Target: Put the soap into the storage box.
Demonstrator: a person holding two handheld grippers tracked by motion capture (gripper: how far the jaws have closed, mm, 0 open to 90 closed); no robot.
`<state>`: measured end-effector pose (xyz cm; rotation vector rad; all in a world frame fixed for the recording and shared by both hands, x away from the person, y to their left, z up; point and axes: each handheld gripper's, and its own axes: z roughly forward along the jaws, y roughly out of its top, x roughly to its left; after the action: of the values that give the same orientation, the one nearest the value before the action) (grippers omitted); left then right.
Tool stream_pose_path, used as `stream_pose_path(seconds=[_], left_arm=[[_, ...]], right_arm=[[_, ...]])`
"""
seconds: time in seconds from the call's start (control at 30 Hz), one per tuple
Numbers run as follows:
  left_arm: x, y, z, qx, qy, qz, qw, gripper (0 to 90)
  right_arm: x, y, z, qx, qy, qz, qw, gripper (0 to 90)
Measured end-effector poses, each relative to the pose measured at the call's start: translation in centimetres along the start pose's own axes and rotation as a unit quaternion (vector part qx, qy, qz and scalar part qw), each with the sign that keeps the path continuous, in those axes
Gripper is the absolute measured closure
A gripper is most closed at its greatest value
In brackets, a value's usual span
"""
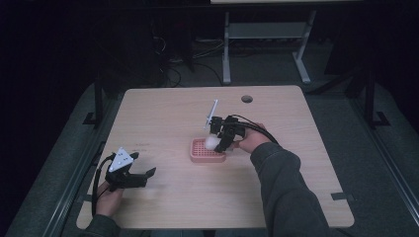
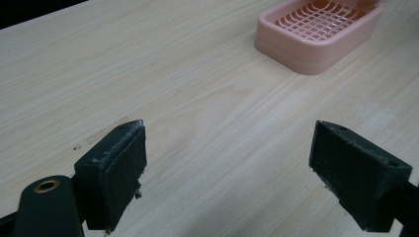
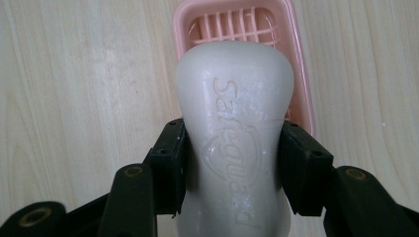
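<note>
— 2 grippers are working at this tabletop (image 1: 168,113); which one is sitting nearest the person?

— That is the left gripper (image 1: 143,177), resting low by the near left edge, with a hand (image 1: 109,197) wrapped around its body and a grey plate (image 1: 122,160) tilting on top. In the left gripper view its fingers (image 2: 116,170) are standing spread wide, with bare wood between them and nothing touching either pad.

— And farther in?

— Around the middle of the tabletop the right gripper (image 1: 216,140) is hanging over a pink soap dish (image 1: 197,157), with the other hand (image 1: 252,140) and a dark sleeve (image 1: 281,187) trailing back toward the near right.

— What are its fingers doing?

— They are pinching a white soap bar (image 3: 237,133) from both sides. In the right gripper view each pad is pressing on the narrower waist of the bar, and raised lettering is showing on its top face.

— So where is the soap?

— It is being held in those fingers over the near part of the slatted dish. Whether it is touching the slats, I cannot tell.

— Anything beyond?

— 1 round hole (image 1: 246,98) is sitting near the far edge of the tabletop.
</note>
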<state>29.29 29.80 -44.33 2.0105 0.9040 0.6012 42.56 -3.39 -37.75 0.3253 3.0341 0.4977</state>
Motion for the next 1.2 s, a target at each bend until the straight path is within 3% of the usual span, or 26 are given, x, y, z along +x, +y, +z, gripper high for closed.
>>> stream_pose_path(seconds=[0.6, 1.2], left_arm=[[0.0, 0.0, 0.0, 0.001, 0.000, 0.001, 1.0000, 13.9], [0.0, 0.0, 0.0, 0.002, -0.001, -0.003, 1.0000, 13.9]], right_arm=[[-0.9, 1.9, 0.7, 0.001, 0.003, -0.009, 1.0000, 48.8], [-1.6, 2.9, 3.3, 0.011, 0.013, -0.008, 0.9998, 48.8]])
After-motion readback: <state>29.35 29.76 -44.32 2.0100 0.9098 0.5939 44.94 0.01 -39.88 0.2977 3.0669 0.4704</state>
